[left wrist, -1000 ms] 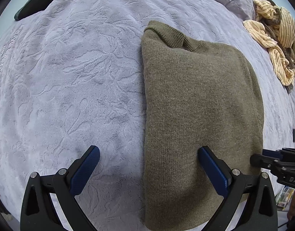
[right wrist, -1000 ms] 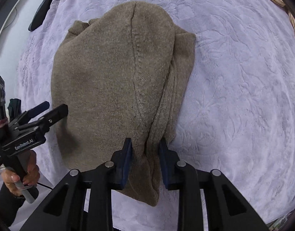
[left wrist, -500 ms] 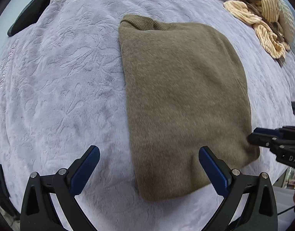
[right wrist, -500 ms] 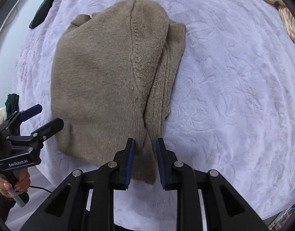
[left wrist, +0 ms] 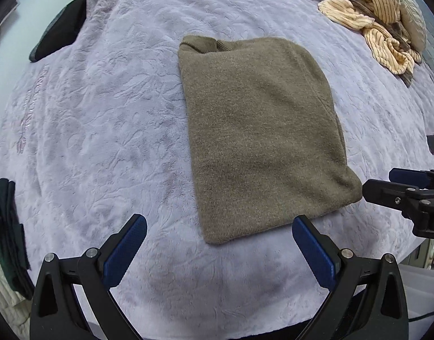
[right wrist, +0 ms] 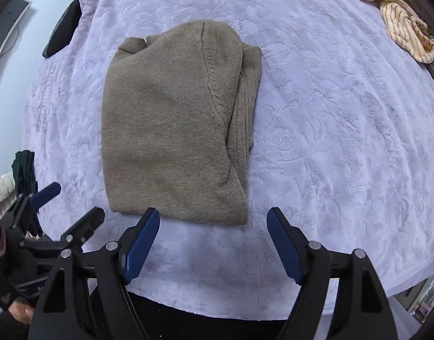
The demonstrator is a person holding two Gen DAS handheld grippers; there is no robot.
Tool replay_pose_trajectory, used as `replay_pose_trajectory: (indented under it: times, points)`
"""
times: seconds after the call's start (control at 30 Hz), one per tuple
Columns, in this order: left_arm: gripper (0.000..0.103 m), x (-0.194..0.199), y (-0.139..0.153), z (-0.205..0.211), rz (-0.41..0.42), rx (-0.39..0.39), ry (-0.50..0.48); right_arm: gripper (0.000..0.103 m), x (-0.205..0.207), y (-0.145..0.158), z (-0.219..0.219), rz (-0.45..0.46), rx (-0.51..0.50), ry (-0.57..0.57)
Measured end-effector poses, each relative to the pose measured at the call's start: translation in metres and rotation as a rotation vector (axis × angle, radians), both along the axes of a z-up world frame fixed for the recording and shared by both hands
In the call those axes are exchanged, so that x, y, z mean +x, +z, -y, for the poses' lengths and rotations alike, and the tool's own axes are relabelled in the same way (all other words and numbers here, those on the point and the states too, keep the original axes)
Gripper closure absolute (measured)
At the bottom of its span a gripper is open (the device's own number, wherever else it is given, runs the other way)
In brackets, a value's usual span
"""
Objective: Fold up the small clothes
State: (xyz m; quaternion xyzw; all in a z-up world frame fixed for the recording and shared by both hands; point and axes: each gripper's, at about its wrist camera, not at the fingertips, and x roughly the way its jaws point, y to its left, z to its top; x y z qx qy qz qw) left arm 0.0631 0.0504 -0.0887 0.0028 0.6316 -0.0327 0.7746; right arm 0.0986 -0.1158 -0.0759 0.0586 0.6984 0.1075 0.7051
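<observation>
Two grippers hang over the bed and neither has anything between its pads. Our left gripper [left wrist: 218,243] stands wide open above bare blanket [left wrist: 103,130], just short of the near edge of the olive knit sweater [left wrist: 262,130]. Our right gripper [right wrist: 214,243] is opening, its blue pads apart and clear of the cloth, with only blanket showing between them; the sweater's near hem lies just beyond the fingertips.

We judge the spread jaws and the pull-back toward the near edge as a release: the fold looks set down and we are letting it lie undisturbed.

The sweater lies flat on the lavender embossed blanket, roughly mid-bed, folded into a tidy oblong. Its long axis runs near to far, tilted a little in the left wrist view. The ribbed neckline sits at the far end, toward the far left corner, and the hem faces us. In the right wrist view a folded-in sleeve or side panel runs along its right edge, a seam curving beside it, so that side is thicker.

Far right, well apart, a striped yellow garment [left wrist: 381,25] lies crumpled, probably waiting its turn. Dark green clothes [left wrist: 7,226] sit at the bed's left edge.
</observation>
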Motion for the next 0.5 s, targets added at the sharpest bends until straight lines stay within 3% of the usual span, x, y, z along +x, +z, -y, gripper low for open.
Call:
replay_pose_trajectory:
  times: [0.2,0.27,0.5]
  points:
    - [0.0,-0.002,0.018,0.006,0.019,-0.013,0.031,0.015,-0.001,0.021,-0.009,0.055,-0.021,-0.015]
    - [0.0,-0.004,0.022,0.007,0.025,-0.012,0.035,0.0,-0.002,0.028,-0.008,0.077,-0.033,-0.017]
    - [0.0,-0.009,0.029,0.01,0.031,-0.012,0.041,0.0,-0.003,0.043,-0.007,0.118,-0.044,-0.024]
